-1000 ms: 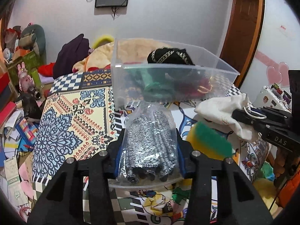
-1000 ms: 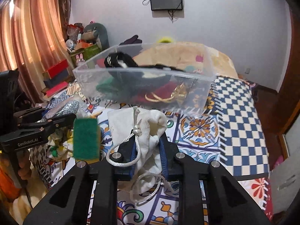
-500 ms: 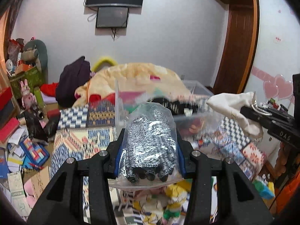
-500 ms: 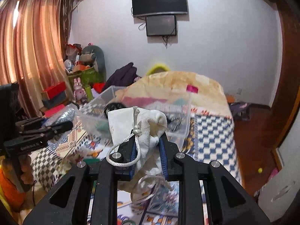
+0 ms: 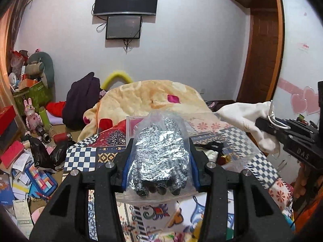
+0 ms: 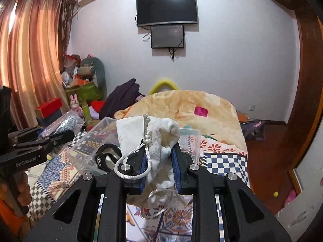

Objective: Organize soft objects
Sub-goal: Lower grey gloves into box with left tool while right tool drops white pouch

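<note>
A home bedroom: patterned bed (image 5: 84, 157), wall television (image 6: 167, 9), curtains (image 6: 34, 56), plush toys (image 6: 91, 68).

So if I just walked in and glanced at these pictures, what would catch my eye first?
Probably the two loads held up close: the left gripper clamps a clear plastic bag of speckled grey knit gloves, and the right gripper pinches a white drawstring cloth pouch. Behind them sits a clear plastic storage bin on the patterned patchwork bedspread, with a black curved television on the wall.

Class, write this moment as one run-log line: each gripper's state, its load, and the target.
left gripper: shut on bagged gloves | right gripper: shut on white drawstring pouch | target: clear bin ahead, holding black item
</note>
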Demonstrator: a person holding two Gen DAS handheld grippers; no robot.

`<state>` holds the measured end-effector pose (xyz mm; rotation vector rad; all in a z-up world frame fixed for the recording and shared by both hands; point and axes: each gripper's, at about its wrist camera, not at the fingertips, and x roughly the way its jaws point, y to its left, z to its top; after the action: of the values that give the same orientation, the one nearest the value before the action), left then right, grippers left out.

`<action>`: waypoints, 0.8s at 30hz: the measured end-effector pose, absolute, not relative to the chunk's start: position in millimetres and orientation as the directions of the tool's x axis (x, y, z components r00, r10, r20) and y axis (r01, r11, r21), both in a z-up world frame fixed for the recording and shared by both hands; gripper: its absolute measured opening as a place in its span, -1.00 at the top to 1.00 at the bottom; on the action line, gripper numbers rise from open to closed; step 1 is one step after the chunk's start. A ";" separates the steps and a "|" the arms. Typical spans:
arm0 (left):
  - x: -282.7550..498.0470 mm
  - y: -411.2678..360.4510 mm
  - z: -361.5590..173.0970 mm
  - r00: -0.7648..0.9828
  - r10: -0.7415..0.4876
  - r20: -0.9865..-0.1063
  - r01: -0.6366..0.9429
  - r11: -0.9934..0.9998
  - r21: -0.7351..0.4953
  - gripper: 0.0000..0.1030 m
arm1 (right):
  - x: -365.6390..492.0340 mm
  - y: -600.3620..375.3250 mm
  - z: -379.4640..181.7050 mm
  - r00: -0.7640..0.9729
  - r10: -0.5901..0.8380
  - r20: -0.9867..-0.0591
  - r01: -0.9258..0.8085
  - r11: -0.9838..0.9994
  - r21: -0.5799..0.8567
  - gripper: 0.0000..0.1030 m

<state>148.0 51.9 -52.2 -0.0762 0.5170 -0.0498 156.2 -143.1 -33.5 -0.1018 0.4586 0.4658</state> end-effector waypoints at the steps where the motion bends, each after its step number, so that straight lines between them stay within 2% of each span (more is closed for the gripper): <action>1: 153.7 51.8 -53.8 0.864 -0.063 -0.500 0.025 0.996 -0.084 0.12 | 159.9 -139.8 -36.1 0.788 0.409 -0.460 -0.458 0.889 0.005 0.60; 6: 182.2 52.0 -72.5 0.821 -0.088 -0.564 0.027 0.993 -0.116 0.12 | 175.9 -131.7 -46.6 0.781 0.382 -0.495 -0.449 0.893 -0.019 0.60; 16: 209.7 50.5 -98.5 0.782 -0.077 -0.618 0.012 0.994 -0.109 0.11 | 202.8 -118.6 -72.7 0.762 0.296 -0.576 -0.410 0.909 -0.075 0.56; 18: 210.2 49.6 -101.0 0.783 -0.078 -0.617 0.015 0.994 -0.107 0.05 | 202.3 -116.5 -74.9 0.760 0.294 -0.580 -0.413 0.907 -0.082 0.56; 21: 209.4 43.3 -101.0 0.785 -0.069 -0.615 0.026 0.997 -0.080 -0.18 | 201.8 -112.8 -77.7 0.756 0.281 -0.591 -0.417 0.903 -0.104 0.53; 24: 205.9 38.5 -100.2 0.793 -0.053 -0.607 0.027 0.998 -0.052 -0.36 | 205.3 -114.2 -77.3 0.752 0.275 -0.599 -0.414 0.904 -0.105 0.27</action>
<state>205.9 38.5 -100.2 -0.0414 0.6532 -0.0428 205.3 -114.2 -77.3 -0.2383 0.6132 0.3796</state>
